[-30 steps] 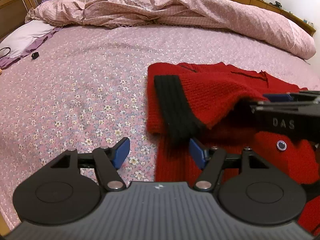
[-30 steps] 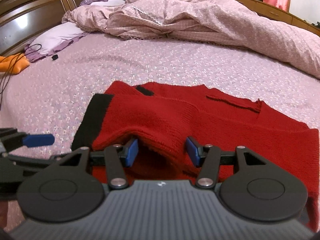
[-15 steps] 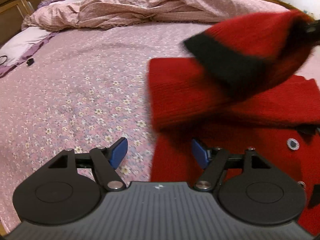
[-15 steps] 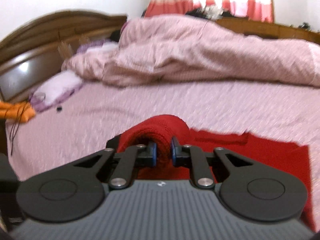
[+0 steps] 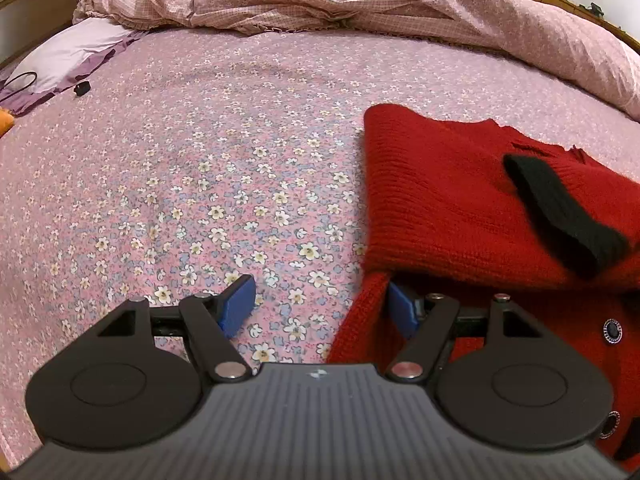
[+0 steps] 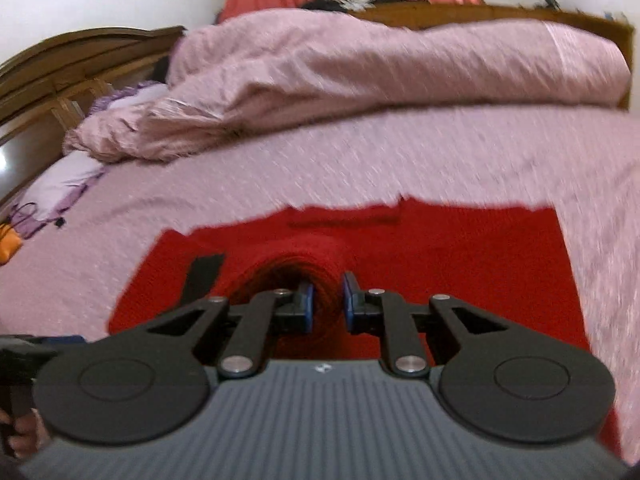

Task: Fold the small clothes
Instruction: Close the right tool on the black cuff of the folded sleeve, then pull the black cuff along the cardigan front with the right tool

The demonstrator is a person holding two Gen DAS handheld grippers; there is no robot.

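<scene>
A small red knit cardigan (image 5: 448, 196) with a black cuff (image 5: 560, 212) and dark buttons lies on the flowered pink bedsheet (image 5: 208, 168). Its sleeve is folded across the body, with the cuff on top. My left gripper (image 5: 320, 308) is open at the cardigan's left edge, its right finger (image 5: 402, 310) under the red fabric. In the blurred right wrist view, my right gripper (image 6: 326, 302) hovers above the cardigan (image 6: 460, 248) with its jaws slightly apart around a bunched fold of red sleeve; the cuff (image 6: 202, 274) lies to its left.
A rumpled pink duvet (image 5: 360, 0) fills the far side of the bed. A lilac pillow (image 5: 68, 56), a black cable and a small dark object (image 5: 82, 89) lie at the far left. A wooden headboard (image 6: 72, 64) stands behind.
My right gripper carried the sleeve across the cardigan and its jaws have parted slightly. The cuff now rests on the body. My left gripper stayed open by the left edge.
</scene>
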